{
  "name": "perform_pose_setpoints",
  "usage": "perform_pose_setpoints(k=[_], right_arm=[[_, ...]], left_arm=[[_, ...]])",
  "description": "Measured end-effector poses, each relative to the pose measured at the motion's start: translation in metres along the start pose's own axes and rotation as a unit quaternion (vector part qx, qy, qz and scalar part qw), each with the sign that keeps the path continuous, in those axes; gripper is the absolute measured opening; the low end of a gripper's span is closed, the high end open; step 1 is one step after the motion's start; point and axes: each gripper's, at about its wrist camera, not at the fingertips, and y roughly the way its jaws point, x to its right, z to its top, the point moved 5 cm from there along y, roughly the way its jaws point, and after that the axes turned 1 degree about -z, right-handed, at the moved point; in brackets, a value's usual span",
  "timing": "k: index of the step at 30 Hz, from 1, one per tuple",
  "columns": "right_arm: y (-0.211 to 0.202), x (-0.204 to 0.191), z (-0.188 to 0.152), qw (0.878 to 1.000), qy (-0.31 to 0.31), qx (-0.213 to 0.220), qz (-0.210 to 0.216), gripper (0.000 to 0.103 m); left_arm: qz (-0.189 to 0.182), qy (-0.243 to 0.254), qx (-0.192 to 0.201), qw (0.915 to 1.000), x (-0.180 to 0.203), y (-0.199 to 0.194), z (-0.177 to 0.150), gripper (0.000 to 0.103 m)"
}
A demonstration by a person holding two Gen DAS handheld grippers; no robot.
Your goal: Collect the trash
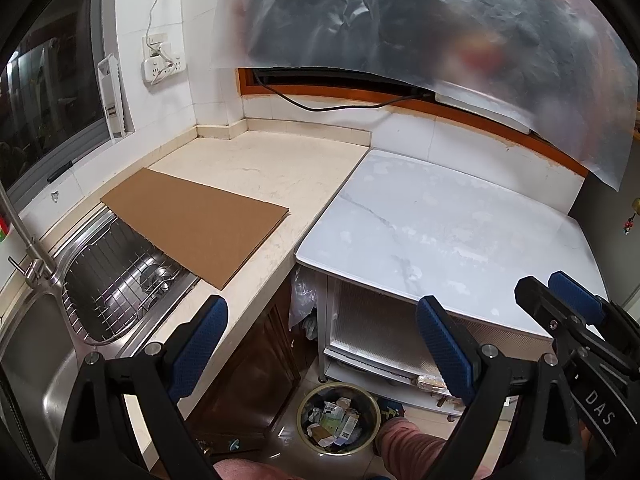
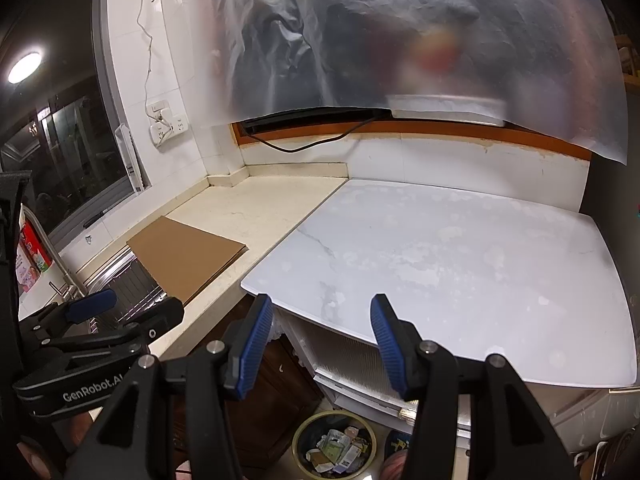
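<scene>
Left gripper (image 1: 320,344): jaws standing wide, nothing betw. them.
Right gripper (image 2: 320,344): jaws gaping, holding nothing.
Bin (image 1: 338,420): sitting on floor w/ trash inside.
Cardboard (image 1: 196,220): lying on worktop (image 1: 256,168).

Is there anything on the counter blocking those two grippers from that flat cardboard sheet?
Nothing visible does. The cardboard sheet lies flat on the counter, partly overhanging the sink, with only open air between it and both open grippers.

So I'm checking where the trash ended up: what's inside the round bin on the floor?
The bin holds crumpled paper, small cartons and packaging piled on a dark liner, some of it green and white. Anything beneath that top layer is covered, so how full the bin is cannot be told.
</scene>
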Motion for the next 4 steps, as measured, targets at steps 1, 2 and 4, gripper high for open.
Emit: perform_pose_setpoints(k=[1, 2, 4], right_arm=[[0.0002, 0.0006, -0.0001, 1.0, 0.0, 0.0, 0.0, 0.052], [0.0001, 0.0002, -0.0003, 1.0, 0.0, 0.0, 0.0, 0.052], [0.0006, 0.0008, -0.0004, 1.0, 0.0, -0.001, 0.001, 0.052]], left_arm=[[-0.001, 0.0, -0.001, 1.0, -0.0002, 0.0004, 0.0, 0.094], [-0.002, 0.0, -0.002, 1.0, -0.0003, 0.0011, 0.0001, 0.094], [-0.002, -0.001, -0.004, 1.0, -0.0001, 0.0022, -0.0008, 0.094]])
